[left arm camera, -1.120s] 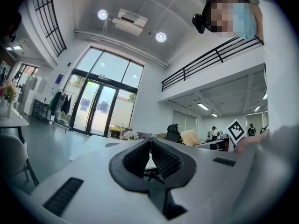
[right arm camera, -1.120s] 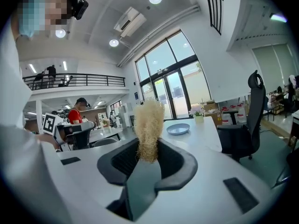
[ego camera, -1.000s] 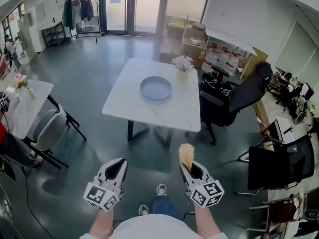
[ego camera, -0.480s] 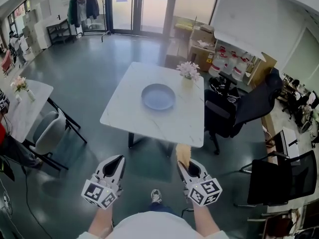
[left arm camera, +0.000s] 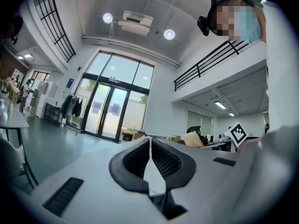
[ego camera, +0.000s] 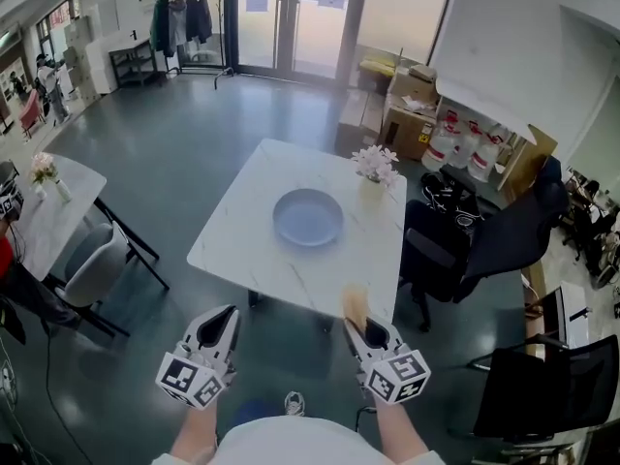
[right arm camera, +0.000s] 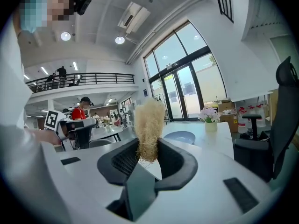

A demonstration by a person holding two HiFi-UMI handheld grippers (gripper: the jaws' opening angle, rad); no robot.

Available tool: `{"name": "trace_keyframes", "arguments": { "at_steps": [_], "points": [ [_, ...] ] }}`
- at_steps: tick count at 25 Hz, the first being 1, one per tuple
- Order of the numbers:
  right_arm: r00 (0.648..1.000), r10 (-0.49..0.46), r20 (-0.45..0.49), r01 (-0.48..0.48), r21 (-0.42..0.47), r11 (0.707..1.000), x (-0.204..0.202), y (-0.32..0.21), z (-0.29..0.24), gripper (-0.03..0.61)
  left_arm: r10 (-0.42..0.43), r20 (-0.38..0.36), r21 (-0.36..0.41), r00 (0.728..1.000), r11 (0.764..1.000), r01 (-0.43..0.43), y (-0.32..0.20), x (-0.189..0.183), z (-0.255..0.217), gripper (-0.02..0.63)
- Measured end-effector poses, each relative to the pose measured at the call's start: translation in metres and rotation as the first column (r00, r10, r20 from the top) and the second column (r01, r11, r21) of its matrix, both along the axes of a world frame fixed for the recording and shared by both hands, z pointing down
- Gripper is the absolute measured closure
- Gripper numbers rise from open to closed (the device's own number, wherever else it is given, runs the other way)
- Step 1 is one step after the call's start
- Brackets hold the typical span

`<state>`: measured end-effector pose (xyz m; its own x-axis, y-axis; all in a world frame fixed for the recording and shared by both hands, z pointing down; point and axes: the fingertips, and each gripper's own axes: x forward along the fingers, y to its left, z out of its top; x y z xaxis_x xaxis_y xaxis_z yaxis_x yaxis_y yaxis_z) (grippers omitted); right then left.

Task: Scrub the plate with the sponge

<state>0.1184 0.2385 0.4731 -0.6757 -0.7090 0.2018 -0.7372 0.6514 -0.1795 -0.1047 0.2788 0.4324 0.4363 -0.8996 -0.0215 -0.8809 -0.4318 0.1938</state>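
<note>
A round grey-blue plate [ego camera: 308,217] lies in the middle of a white marble table [ego camera: 242,250]; the right gripper view also shows the plate [right arm camera: 180,137]. My right gripper [ego camera: 360,320] is shut on a tan fibrous sponge [ego camera: 356,305] that stands up from its jaws, just short of the table's near edge. The sponge [right arm camera: 148,129] fills the gap between the fingers. My left gripper [ego camera: 223,320] is shut with nothing in it, held level with the right one and short of the table. Its jaws [left arm camera: 149,139] meet at the tips.
A small vase of pale flowers [ego camera: 376,170] stands at the table's far right corner. Black office chairs [ego camera: 484,245] stand to the right, a grey chair [ego camera: 97,269] and a second white table [ego camera: 34,216] to the left. Boxes and jugs [ego camera: 455,143] line the back wall.
The table and plate have drawn nearer and lower in the head view as I walk toward them. Both grippers keep their places and their grip is unchanged.
</note>
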Motion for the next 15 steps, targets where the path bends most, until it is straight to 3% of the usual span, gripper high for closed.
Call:
{"name": "trace_keyframes", "arguments": {
  "at_steps": [6, 15],
  "points": [
    [1.0, -0.024, 0.007, 0.024, -0.022, 0.999, 0.0, -0.029, 0.011, 0.46, -0.03, 0.001, -0.032, 1.0, 0.999, 0.03, -0.027, 0.002, 0.012, 0.574],
    [1.0, 0.01, -0.006, -0.01, -0.038, 0.999, -0.009, -0.086, 0.02, 0.461, 0.006, -0.018, -0.045, 1.0, 0.999, -0.007, -0.095, -0.007, 0.025, 0.574]
  ]
}}
